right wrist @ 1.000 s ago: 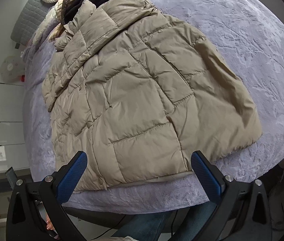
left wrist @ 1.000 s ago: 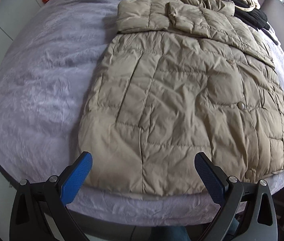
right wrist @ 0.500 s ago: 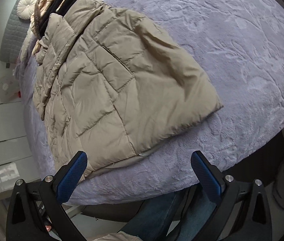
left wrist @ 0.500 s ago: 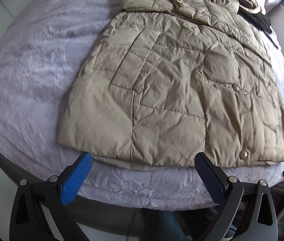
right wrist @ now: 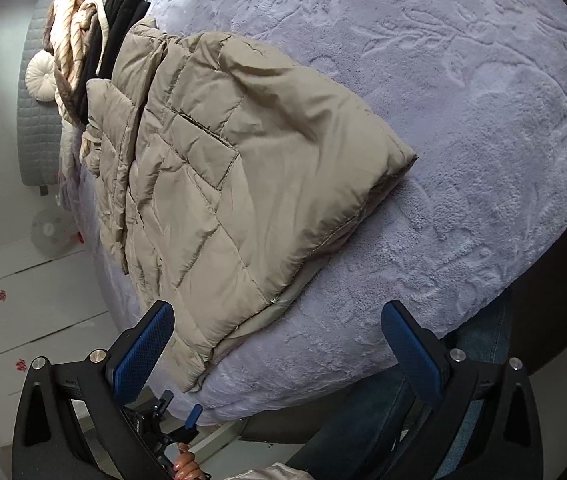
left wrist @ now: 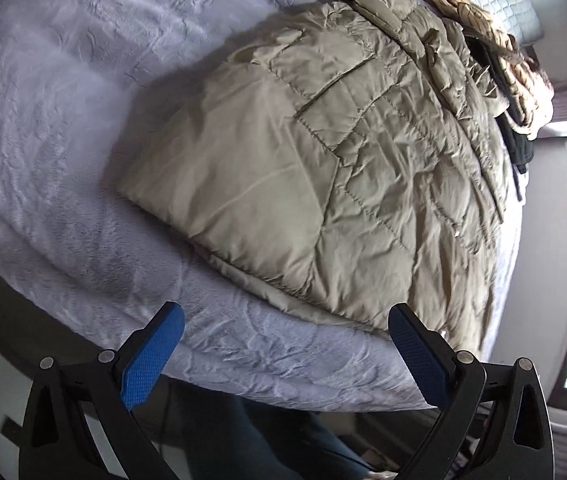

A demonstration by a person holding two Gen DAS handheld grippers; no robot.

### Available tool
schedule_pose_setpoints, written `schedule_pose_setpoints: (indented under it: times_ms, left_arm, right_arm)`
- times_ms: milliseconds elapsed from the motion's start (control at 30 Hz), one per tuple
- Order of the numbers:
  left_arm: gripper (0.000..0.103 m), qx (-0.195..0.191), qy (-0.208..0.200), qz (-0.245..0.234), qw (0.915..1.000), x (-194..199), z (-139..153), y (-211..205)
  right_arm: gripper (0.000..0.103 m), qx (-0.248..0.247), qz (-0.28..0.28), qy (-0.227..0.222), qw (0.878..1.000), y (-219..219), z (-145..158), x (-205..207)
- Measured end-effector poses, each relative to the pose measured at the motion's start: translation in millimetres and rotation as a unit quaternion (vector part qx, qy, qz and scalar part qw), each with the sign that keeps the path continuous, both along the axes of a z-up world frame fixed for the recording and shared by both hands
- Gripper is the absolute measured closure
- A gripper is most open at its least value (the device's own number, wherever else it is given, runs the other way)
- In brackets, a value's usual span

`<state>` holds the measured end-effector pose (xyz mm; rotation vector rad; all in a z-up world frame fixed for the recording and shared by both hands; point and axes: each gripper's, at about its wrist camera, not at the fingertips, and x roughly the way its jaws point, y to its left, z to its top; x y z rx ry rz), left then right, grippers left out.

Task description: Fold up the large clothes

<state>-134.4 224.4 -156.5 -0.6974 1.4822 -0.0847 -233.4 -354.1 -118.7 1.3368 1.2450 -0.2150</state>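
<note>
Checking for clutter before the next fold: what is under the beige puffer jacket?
The beige puffer jacket lies directly on the lavender bedspread, which shows all around its hem. Whatever sits beneath its padded middle is covered.

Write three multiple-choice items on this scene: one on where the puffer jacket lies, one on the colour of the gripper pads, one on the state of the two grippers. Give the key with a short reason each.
1. Where does the beige puffer jacket lie?
A. On the floor
B. On the lavender bedspread, near the bed's edge
C. On a chair

2. What colour are the pads of the left gripper?
A. Blue
B. Red
C. Yellow

3. How do the left gripper and the right gripper stand?
A. Both shut on the jacket
B. One open, one shut
C. Both open, holding nothing

Key:
1 B, the jacket rests flat on the bedspread, hem toward the near edge.
2 A, both pads show blue textured faces.
3 C, in each wrist view the fingers stand wide apart with no cloth between them.
</note>
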Motion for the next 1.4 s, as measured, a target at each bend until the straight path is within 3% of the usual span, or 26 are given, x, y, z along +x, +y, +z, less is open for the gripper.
schedule_pose_setpoints:
  times_ms: [233, 533, 767, 800, 867, 933, 967, 1000, 1033, 1067, 1267, 1400]
  left_arm:
    - [0.001, -0.043, -0.001, -0.012, 0.9990, 21.7, -15.7, -10.7]
    - [0.001, -0.054, -0.005, -0.030, 0.9981, 44.5, -25.5, -24.0]
    - [0.001, -0.061, 0.001, -0.050, 0.9969, 51.9, -30.3, -24.5]
    - [0.001, -0.059, 0.001, -0.053, 0.9968, 53.3, -30.4, -24.6]
    - [0.002, -0.049, -0.002, -0.060, 0.9970, 56.3, -30.4, -25.6]
    - [0.018, -0.036, -0.002, -0.064, 0.9973, 58.9, -29.3, -26.7]
    - [0.039, -0.032, -0.002, -0.067, 0.9972, 60.0, -29.6, -26.3]
    - [0.069, -0.030, -0.001, -0.072, 0.9970, 61.8, -30.0, -27.0]
    - [0.083, -0.029, -0.001, -0.075, 0.9967, 63.2, -30.8, -27.5]
    - [0.091, -0.036, -0.004, -0.074, 0.9966, 64.8, -30.2, -25.5]
    - [0.094, -0.082, -0.057, -0.024, 0.9947, 76.1, 11.0, -6.7]
    - [0.094, -0.081, -0.113, -0.004, 0.9902, 102.4, 54.0, -9.3]
  right_arm:
    - [0.000, 0.028, -0.034, -0.006, 0.999, 2.2, -13.1, 2.7]
    - [0.000, 0.019, -0.035, 0.006, 0.999, 13.6, -21.4, 17.3]
    - [0.001, 0.009, -0.071, 0.004, 0.997, 19.1, -26.6, 21.6]
    - [0.004, 0.010, -0.078, 0.003, 0.997, 19.2, -28.1, 21.4]
    - [0.020, 0.011, -0.087, 0.005, 0.996, 20.2, -30.7, 21.2]
    - [0.050, 0.019, -0.093, 0.013, 0.995, 20.9, -35.1, 19.9]
    - [0.058, 0.023, -0.095, 0.012, 0.995, 20.7, -36.9, 19.3]
    - [0.077, 0.029, -0.095, 0.006, 0.995, 20.8, -37.7, 19.4]
    - [0.089, 0.031, -0.095, -0.002, 0.995, 20.7, -36.8, 20.0]
    - [0.091, 0.029, -0.092, -0.007, 0.995, 21.1, -34.4, 21.5]
    - [0.096, 0.031, -0.032, -0.058, 0.997, 15.3, -3.6, 52.7]
    - [0.096, 0.026, 0.009, -0.097, 0.995, 3.7, 26.6, 95.6]
